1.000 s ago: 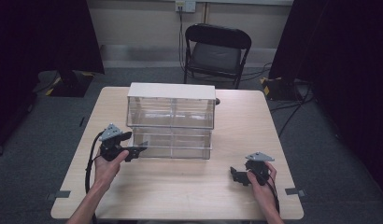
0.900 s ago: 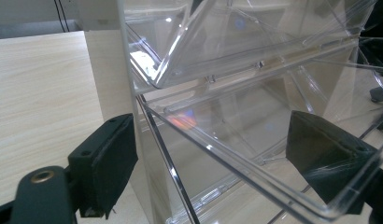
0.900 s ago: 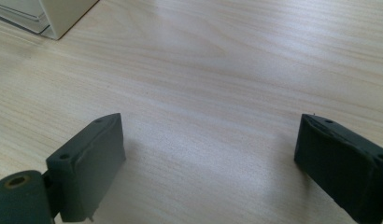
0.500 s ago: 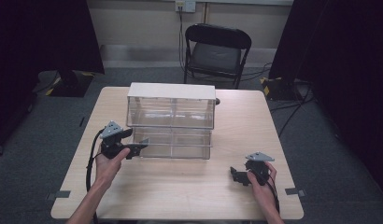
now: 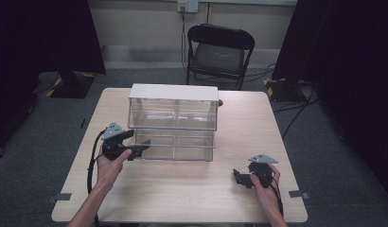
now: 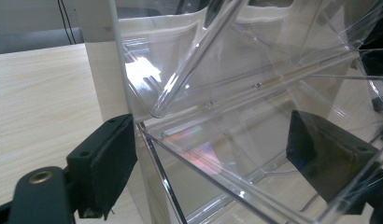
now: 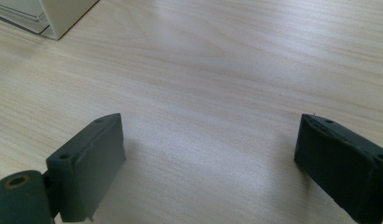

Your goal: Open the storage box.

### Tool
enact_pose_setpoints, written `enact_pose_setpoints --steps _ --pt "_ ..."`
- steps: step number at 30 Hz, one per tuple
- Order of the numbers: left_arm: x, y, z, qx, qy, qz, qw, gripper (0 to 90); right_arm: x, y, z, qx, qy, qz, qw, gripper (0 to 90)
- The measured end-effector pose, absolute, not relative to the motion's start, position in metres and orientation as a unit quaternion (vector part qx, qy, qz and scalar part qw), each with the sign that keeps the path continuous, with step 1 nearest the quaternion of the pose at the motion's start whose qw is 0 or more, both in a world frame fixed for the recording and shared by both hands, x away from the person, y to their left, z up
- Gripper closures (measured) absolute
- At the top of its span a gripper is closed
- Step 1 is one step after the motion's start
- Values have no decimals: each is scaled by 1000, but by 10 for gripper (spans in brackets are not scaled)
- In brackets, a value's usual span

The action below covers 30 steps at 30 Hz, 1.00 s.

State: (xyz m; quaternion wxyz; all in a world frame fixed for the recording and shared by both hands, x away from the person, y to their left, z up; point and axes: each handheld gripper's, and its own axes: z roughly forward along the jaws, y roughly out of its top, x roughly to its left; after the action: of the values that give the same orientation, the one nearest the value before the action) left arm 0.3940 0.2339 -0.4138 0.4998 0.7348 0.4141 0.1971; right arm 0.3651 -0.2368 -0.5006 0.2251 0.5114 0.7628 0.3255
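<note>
The left tool [image 5: 137, 150] stands wide open astride the front corner of the clear drawer cabinet's [image 5: 173, 124] lower-left drawer [image 6: 236, 154], gripping nothing. A skewed pull could jam the drawer or drag the cabinet. Right tool [image 5: 240, 177] rests open on the desk [image 5: 192, 198], empty.

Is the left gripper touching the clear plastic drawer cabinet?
Cannot tell. In the left gripper view, the open left gripper straddles the lower-left drawer of the clear plastic drawer cabinet; no plain contact or gap shows.

Clear plastic drawer cabinet [image 5: 173, 124], white top, upright mid-table, lower-left drawer [image 6: 255, 154] pulled out
</note>
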Motion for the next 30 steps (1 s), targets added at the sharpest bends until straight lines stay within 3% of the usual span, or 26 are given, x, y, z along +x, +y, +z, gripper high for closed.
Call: enact_pose_setpoints --steps 30 --pt "393 235 -413 734 413 196 502 169 365 -237 -501 511 763 326 225 78"
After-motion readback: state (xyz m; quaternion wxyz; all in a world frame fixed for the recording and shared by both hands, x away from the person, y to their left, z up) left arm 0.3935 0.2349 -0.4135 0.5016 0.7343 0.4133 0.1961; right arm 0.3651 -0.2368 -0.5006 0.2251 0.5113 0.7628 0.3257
